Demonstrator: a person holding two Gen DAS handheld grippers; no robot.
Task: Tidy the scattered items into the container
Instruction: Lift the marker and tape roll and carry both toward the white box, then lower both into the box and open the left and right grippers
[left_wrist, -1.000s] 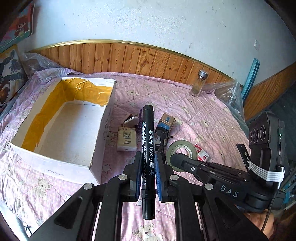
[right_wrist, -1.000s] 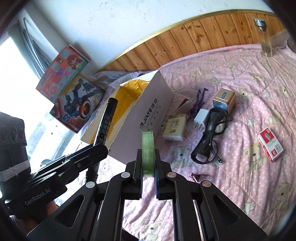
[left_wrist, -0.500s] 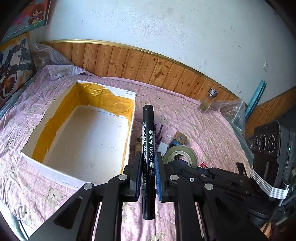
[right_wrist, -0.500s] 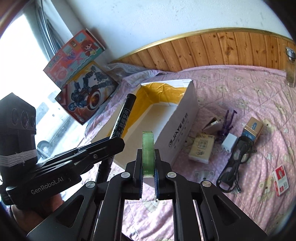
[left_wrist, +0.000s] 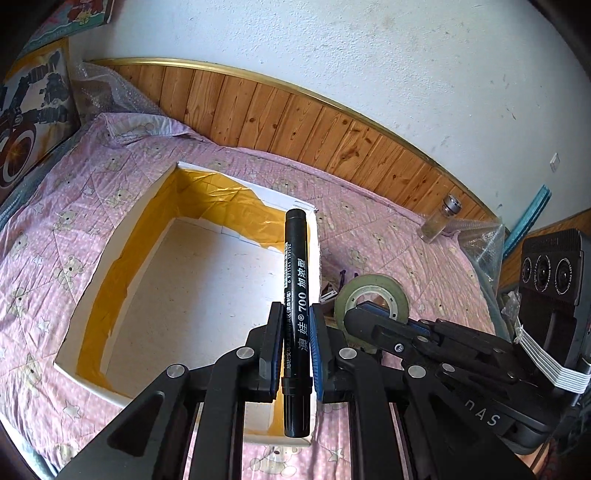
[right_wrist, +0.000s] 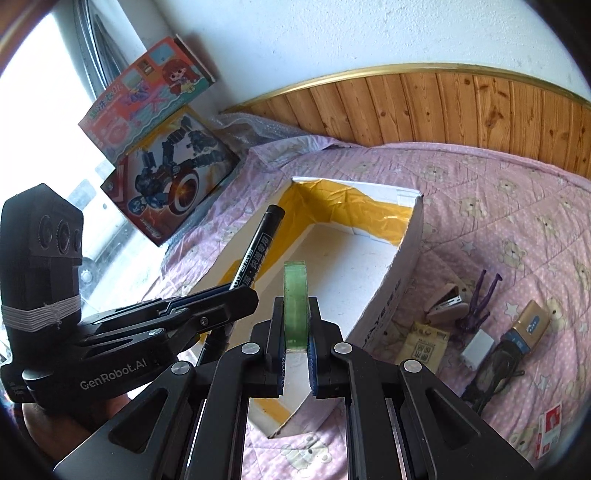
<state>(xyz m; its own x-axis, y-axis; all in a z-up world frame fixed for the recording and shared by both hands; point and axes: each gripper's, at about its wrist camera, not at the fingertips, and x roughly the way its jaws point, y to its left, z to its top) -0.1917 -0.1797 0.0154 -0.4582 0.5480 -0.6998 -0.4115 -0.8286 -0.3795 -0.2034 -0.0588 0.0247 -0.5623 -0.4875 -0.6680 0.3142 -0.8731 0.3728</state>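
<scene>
My left gripper (left_wrist: 295, 325) is shut on a black marker (left_wrist: 294, 266) that stands upright over the right side of the open white box (left_wrist: 122, 236) lined with yellow tape. My right gripper (right_wrist: 295, 317) is shut on a green roll of tape (right_wrist: 294, 295), held edge-on above the near end of the white box (right_wrist: 402, 254). In the left wrist view the roll of tape (left_wrist: 371, 295) and the right gripper sit just right of the box. In the right wrist view the black marker (right_wrist: 258, 247) and left gripper (right_wrist: 236, 295) hang over the box's left wall.
On the pink bedspread right of the box lie a stapler (right_wrist: 441, 302), a small yellow packet (right_wrist: 424, 343), a white charger (right_wrist: 478, 347), a gold box (right_wrist: 532, 321), a black cable (right_wrist: 495, 376) and a red-and-white pack (right_wrist: 550, 428). A glass jar (left_wrist: 439, 219) stands by the wooden wall. Toy boxes (right_wrist: 170, 170) lean at the left.
Both grippers have moved left and forward with their loads, from beside the box to above its open top. The scattered items now lie further right.
</scene>
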